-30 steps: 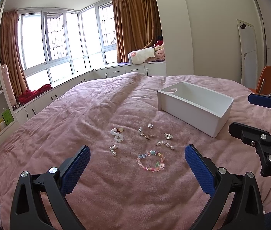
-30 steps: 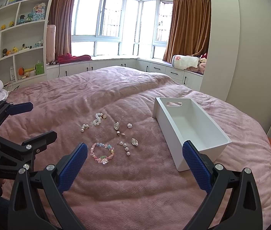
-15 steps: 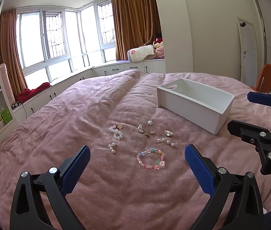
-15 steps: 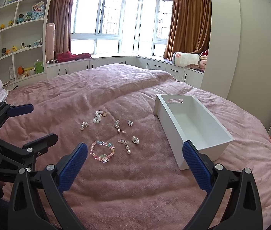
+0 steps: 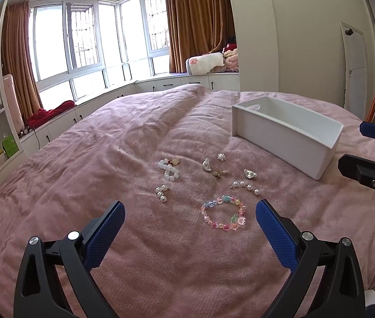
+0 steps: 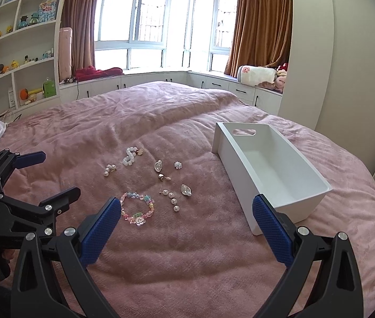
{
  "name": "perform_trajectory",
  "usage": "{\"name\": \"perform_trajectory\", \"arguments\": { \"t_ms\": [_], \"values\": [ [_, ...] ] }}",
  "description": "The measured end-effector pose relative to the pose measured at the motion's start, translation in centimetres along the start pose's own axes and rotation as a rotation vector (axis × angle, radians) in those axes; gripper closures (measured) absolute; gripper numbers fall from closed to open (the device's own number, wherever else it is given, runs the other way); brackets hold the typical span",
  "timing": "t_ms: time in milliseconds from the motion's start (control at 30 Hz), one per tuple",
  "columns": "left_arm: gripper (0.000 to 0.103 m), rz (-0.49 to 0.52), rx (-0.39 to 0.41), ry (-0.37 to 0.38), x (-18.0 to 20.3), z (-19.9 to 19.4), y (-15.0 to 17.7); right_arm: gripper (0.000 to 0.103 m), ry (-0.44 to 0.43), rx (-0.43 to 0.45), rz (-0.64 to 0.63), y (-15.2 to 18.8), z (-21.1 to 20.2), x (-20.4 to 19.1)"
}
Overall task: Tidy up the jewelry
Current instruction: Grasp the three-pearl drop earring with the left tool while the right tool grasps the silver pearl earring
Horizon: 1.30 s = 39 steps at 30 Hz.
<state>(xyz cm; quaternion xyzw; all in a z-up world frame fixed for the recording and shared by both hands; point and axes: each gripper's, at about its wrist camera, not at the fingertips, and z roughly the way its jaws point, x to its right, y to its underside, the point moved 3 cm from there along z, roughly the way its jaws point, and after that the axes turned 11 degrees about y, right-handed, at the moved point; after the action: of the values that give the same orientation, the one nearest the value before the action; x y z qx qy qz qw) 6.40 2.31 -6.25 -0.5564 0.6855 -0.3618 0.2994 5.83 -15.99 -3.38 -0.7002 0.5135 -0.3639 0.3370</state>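
- Left wrist view: our left tongs [image 5: 190,220] gape empty; the pastel beaded bracelet [image 5: 224,213] lies at one o'clock, nearest us.
- Our right tongs [image 6: 186,213] likewise spread; the white rectangular plastic bin [image 6: 272,169] lies at one o'clock.

I see a pastel bead bracelet [image 5: 224,213], pearl earrings [image 5: 245,186] and small charms [image 5: 207,165] scattered flat beside an empty white bin [image 5: 280,135].
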Motion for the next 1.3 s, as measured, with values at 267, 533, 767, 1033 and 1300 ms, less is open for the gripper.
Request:
{"name": "perform_trajectory", "arguments": {
  "t_ms": [267, 533, 767, 1033, 1300],
  "values": [
    [0.003, -0.017, -0.019, 0.014, -1.4, 3.5, -0.4, 0.005, 0.005, 0.02, -0.041, -0.7, 4.0, -1.2],
    [0.003, 0.019, -0.034, -0.004, -3.2, 7.9, -1.5, 0.007, -0.045, -0.014, -0.013, -1.5, 10.3, -1.7],
    [0.004, -0.034, -0.114, 0.015, -6.2, 13.3, -1.5, 0.031, -0.09, -0.168, -0.025, -0.7, 17.7, -2.3],
    [0.036, -0.121, -0.216, 0.055, -8.9, 17.6, -0.4, 0.045, -0.15, -0.311, 0.034, 1.0, 22.3, -2.2],
    [0.07, -0.156, -0.23, 0.096, -9.6, 18.6, 0.8, 0.074, -0.191, -0.392, 0.044, 2.6, 24.4, -2.4]
  ]
}}
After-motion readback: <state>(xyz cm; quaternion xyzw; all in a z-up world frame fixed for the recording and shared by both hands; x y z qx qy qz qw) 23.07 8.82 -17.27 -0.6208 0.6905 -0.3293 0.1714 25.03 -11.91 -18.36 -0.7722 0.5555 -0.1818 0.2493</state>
